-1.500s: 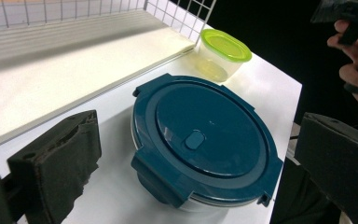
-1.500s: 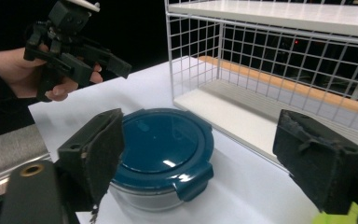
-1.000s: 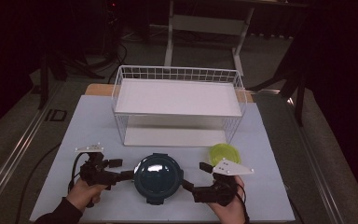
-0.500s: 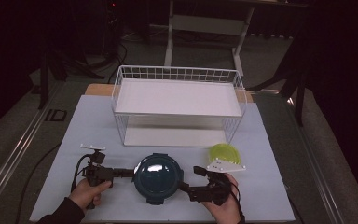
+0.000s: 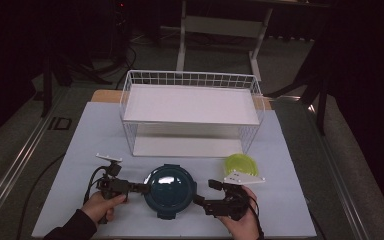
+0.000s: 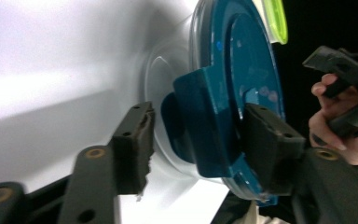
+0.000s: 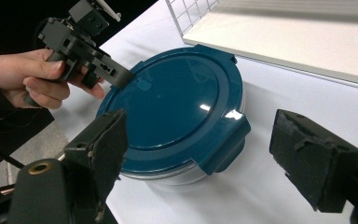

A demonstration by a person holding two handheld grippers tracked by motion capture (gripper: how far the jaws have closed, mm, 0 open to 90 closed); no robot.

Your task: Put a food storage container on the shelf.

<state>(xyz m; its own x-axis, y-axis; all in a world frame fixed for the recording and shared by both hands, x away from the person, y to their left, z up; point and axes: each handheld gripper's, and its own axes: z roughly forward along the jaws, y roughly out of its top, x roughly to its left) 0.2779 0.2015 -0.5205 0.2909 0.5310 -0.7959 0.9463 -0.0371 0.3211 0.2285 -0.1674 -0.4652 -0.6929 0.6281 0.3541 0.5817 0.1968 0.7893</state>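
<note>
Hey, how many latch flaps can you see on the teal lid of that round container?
3. One clip flap sits between the left hand-held gripper jaws, one faces the right hand-held gripper, one sits toward the wire rack. Others may be hidden.

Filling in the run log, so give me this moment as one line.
left gripper: jaws closing around lid clip | right gripper: open beside container

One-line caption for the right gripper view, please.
Open right gripper faces the teal-lidded container's latch; left gripper at its far edge.

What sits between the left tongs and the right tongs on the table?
The round teal-lidded container sits between the left tongs and right tongs, as the high view shows.
</note>
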